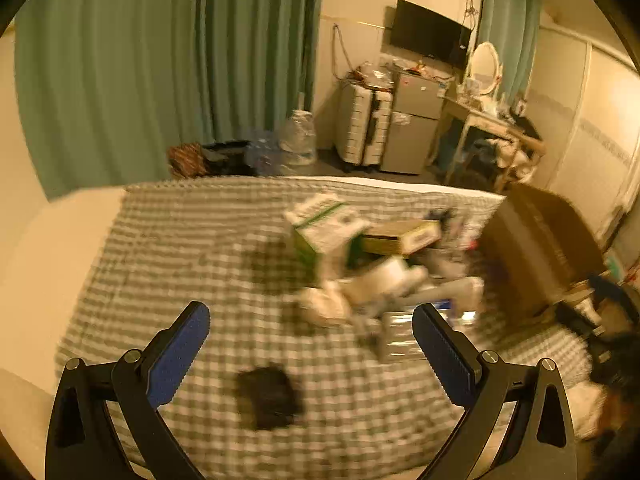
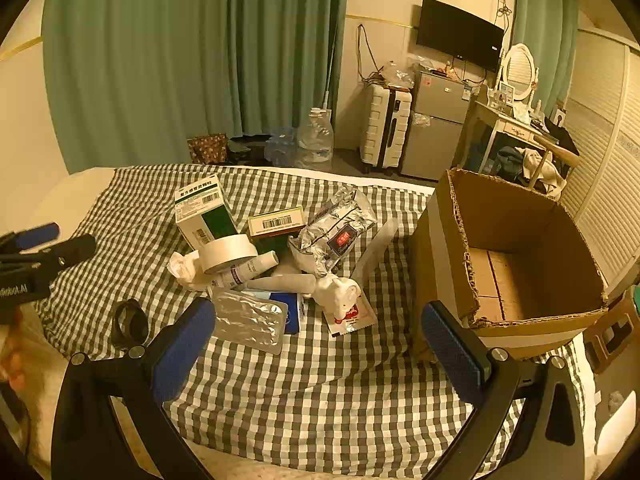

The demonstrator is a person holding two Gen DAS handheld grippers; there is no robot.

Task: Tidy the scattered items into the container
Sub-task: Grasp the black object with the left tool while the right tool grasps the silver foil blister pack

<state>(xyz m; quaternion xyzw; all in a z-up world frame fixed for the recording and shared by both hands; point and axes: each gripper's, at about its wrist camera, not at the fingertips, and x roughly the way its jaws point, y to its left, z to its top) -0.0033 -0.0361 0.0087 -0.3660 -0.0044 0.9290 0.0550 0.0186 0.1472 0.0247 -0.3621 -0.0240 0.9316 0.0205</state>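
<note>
you had both grippers tilted down over the checked cloth [image 2: 320, 380], the right gripper [image 2: 320, 332] and the left gripper [image 1: 310, 344] each spread wide and holding nothing. the scattered pile lay just ahead of the right jaws: a foil blister pack [image 2: 250, 320] nearest, light, flat and slippery, probably best pinched by a long edge; the tape roll [image 2: 228, 254] was stiff and would take a squeeze across its rim; the green-and-white box [image 2: 204, 212] looked light but crushable. the cardboard box [image 2: 520, 248] stood open beyond the right-hand finger.
</note>
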